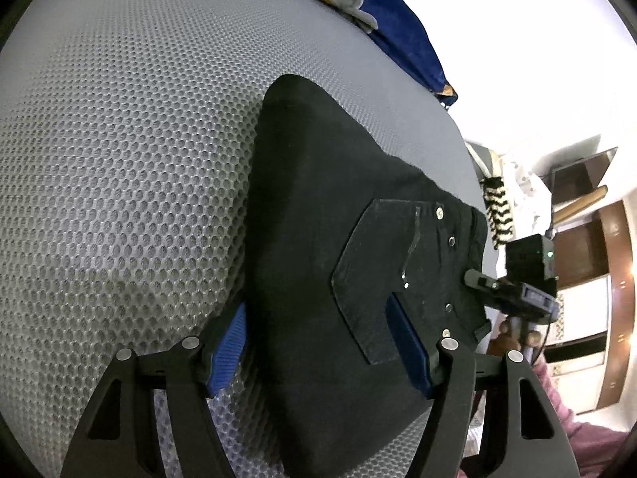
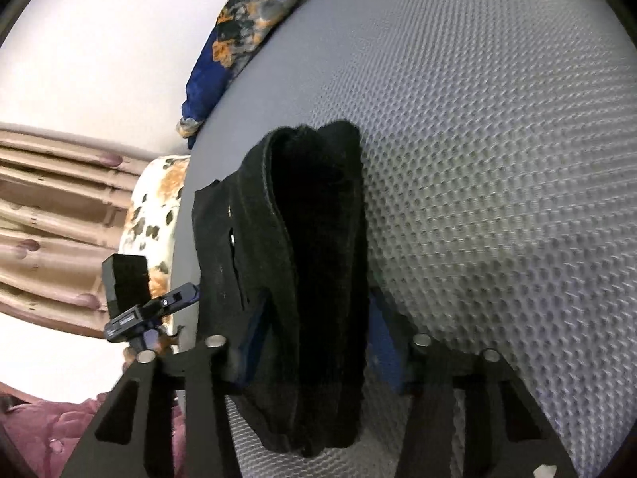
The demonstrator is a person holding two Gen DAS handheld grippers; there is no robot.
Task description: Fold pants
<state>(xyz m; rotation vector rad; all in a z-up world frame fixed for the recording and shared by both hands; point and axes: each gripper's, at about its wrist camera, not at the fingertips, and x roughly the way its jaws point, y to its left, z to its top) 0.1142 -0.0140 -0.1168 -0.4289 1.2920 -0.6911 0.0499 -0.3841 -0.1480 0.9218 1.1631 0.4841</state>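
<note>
Left hand-held gripper [image 1: 318, 342]: jaws wide, straddling the folded black pants [image 1: 318, 207], blue pads not visibly pressing the cloth. Right hand-held gripper [image 2: 314, 342]: jaws narrower, around the pants' thick folded end; can't tell if the pads bite. Pants lie on the grey mesh mattress [image 1: 119, 159]. Blue patterned cloth [image 1: 398, 20] at 1 o'clock, mattress edge.

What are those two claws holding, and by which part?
Cannot be told: the folded black pants lie between the jaws of the left gripper and the right gripper, but no firm pinch shows.
</note>
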